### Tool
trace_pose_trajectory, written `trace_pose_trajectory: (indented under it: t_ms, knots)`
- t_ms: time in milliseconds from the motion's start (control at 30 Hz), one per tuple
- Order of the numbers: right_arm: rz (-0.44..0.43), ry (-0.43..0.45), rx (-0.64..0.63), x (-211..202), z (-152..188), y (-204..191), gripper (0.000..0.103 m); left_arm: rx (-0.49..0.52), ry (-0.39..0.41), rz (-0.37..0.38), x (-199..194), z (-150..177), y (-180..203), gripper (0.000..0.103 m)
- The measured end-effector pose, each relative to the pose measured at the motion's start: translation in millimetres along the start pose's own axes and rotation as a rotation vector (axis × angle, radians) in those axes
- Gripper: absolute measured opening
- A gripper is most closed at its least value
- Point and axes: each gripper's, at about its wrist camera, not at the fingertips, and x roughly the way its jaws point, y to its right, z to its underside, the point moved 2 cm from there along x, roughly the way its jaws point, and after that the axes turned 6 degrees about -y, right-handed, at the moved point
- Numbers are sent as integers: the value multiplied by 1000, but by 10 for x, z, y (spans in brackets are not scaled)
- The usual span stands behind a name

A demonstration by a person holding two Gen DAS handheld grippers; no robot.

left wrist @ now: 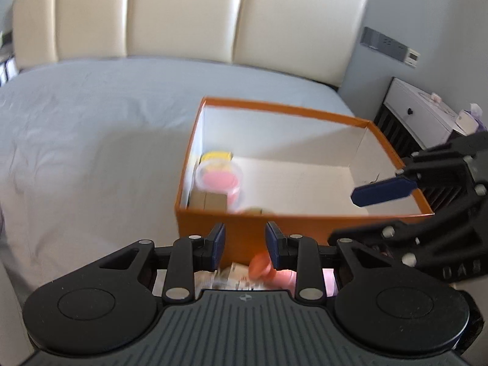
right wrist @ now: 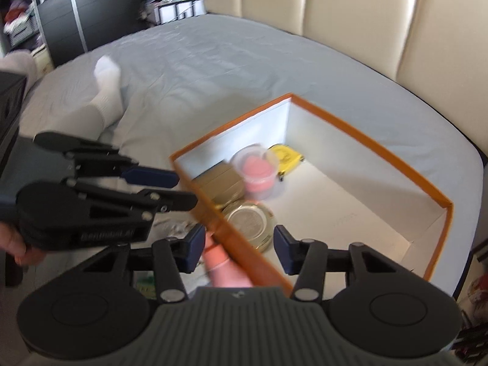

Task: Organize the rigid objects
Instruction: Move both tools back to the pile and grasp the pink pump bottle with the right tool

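Note:
An orange box [left wrist: 210,228] with a white inside lies on the bed. In its near-left corner are a clear cup of pink stuff [left wrist: 218,180], a yellow item [left wrist: 216,155] and a brown carton [left wrist: 210,199]; the right wrist view also shows a round glass lid [right wrist: 250,219] there. My left gripper [left wrist: 245,244] hovers outside the box's near wall, open by a narrow gap with nothing in it. Below it lie a pink-orange object [left wrist: 259,267] and printed packets [left wrist: 225,277]. My right gripper [right wrist: 239,244] stands open over the box wall [right wrist: 244,244], holding nothing.
A cream padded headboard [left wrist: 183,15] runs behind the grey sheet [left wrist: 91,122]. A white nightstand [left wrist: 421,116] stands to the right of the bed. A person's leg in a white sock [right wrist: 103,91] rests on the sheet. Dark cabinets [right wrist: 61,9] line the far side.

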Motion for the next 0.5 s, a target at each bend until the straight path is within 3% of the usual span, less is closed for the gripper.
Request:
trace_pose_trajectory:
  t_ms: [133,233,333,400,500]
  knots:
    - [0,-75,-104,180,187,-244,44,-91,-91,6,136,146,-80,37]
    - [14,-121,-166,387,261,-343,38,-87,-127,-43,248,186,-86,37]
    - [36,-147,-177,574,268,-359,38,-104,-153,-82,369,216,-133,46]
    - [40,-156,-176,672,254,-366,38,-153,-166,-69,451,215,-207,52]
    - [48,-152,-194,768,214,-416,36,-254,-188,-47,564,258,-357,54]
